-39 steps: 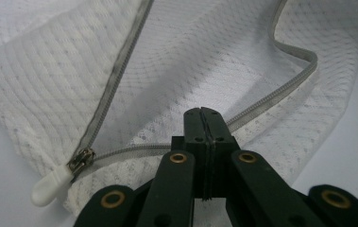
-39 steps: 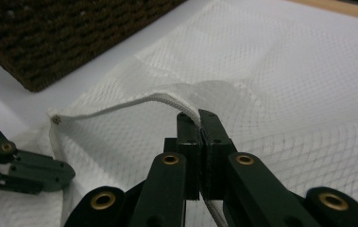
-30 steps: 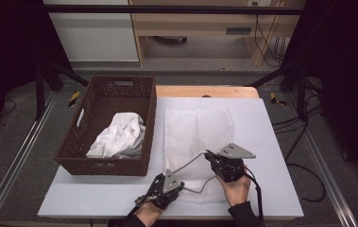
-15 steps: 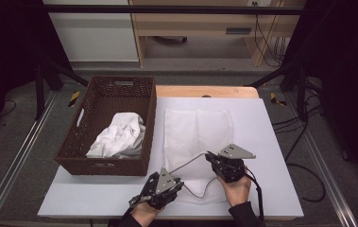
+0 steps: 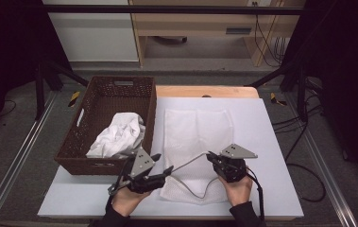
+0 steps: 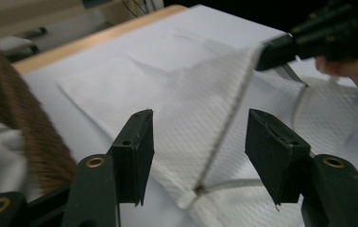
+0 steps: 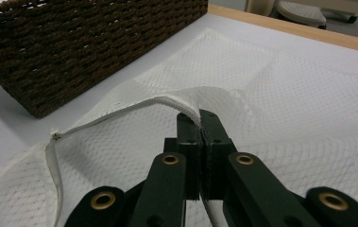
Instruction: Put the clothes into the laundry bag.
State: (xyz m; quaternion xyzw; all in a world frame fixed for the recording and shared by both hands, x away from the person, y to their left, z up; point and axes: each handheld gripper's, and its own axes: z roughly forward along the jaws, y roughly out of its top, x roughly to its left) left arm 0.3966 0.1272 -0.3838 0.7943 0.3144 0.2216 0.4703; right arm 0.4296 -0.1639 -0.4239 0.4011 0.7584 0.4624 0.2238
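**Ana:** Two grippers low on the counter (image 5: 271,142) from up high. The right gripper (image 5: 213,157) pinches the zipper edge (image 5: 193,161) of the white mesh bag (image 5: 196,137), which lies flat at centre, just right of the wicker basket (image 5: 80,151) holding a crumpled white cloth (image 5: 117,135).

**Ben:** And the left gripper (image 5: 163,171)?

**Ana:** Left gripper view: jaws spread, empty, straddling the zipper end (image 6: 198,190) at six o'clock. Closing off-line, they'd likely catch mesh, not zipper.

**Ben:** Risk on the right?

**Ana:** Right gripper view: jaws clenched on a thin fold of the edge at twelve o'clock, rim lifted off the counter. A hard pull could slip it free or drag the bag.
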